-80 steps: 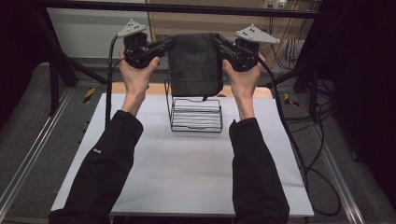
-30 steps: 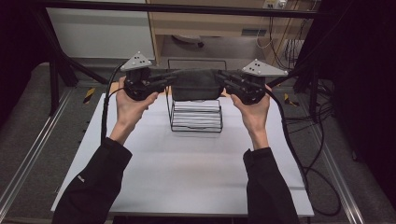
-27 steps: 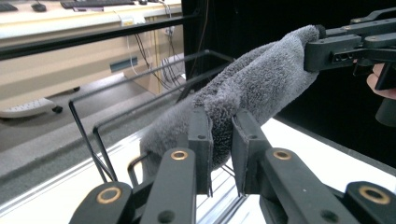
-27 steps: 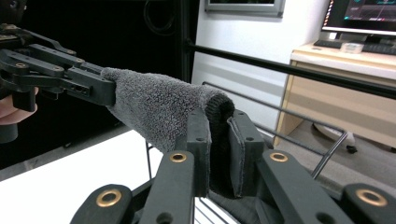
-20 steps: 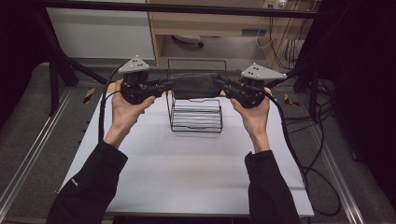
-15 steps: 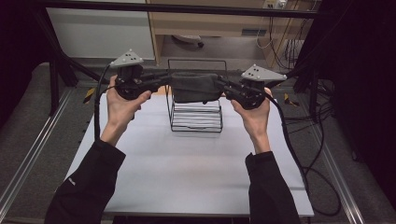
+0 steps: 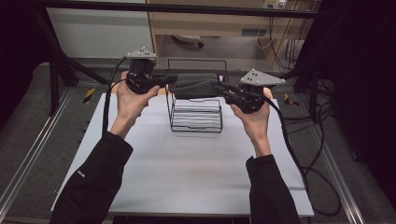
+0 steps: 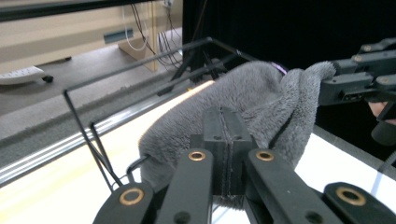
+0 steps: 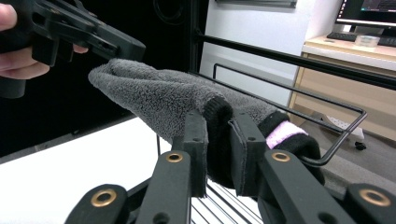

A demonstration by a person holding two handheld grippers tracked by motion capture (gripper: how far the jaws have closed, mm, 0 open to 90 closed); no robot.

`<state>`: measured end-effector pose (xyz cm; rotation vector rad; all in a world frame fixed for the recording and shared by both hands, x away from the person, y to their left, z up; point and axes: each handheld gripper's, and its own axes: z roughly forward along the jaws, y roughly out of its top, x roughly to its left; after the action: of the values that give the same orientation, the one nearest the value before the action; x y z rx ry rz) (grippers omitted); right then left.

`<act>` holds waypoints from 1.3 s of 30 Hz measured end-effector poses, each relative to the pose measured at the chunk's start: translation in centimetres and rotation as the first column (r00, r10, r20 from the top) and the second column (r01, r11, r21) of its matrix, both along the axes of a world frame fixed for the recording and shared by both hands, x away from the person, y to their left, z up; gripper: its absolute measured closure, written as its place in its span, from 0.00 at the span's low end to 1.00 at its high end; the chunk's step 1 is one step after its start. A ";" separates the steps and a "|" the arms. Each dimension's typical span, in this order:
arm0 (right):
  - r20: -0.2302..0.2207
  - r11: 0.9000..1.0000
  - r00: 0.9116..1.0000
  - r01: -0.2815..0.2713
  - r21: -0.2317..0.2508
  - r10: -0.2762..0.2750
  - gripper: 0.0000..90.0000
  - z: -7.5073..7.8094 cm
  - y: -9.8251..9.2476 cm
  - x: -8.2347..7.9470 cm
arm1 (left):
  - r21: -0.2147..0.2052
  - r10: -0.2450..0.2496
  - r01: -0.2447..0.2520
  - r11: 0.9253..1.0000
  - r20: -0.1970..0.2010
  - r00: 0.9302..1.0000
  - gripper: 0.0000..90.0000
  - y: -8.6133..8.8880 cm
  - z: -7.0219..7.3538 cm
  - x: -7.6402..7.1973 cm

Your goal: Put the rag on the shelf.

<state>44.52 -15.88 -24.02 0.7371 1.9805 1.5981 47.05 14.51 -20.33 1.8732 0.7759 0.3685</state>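
1. The left gripper is pinching one end of a grey fleece sock. In the left gripper view its jaws are pressed together with only a thin fold of pile between them, having just closed further.
2. The right gripper is clamping the other end. In the right gripper view its jaws are standing narrowly apart, holding the thick black cuff, with a pink band showing just beyond.
3. The sock is hanging in the air, stretched level between the two grippers. Its long axis is running from one hand to the other, across the table.
4. Directly beneath it, a black wire rack is standing on the white table. The sock is lying over the rack's top, near its upper rail; whether it is touching the wire cannot be told.
5. Both hands are sitting about equally far from the rack, one at each side, the left slightly farther back.
6. Judging from this, the coming move is turning on the sock staying parallel to the rail as both hands lower it.
7. A slack end could be catching on the wire.
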 end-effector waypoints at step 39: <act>-0.169 0.998 0.984 0.053 -0.019 -0.055 1.00 -4.4 0.1 2.3 | 0.077 0.023 -0.025 0.997 0.017 1.000 0.99 -0.7 -7.3 0.7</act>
<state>46.82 -15.79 -28.45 0.9414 2.0694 1.5327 47.70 13.79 -27.63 1.9316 0.7838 0.4335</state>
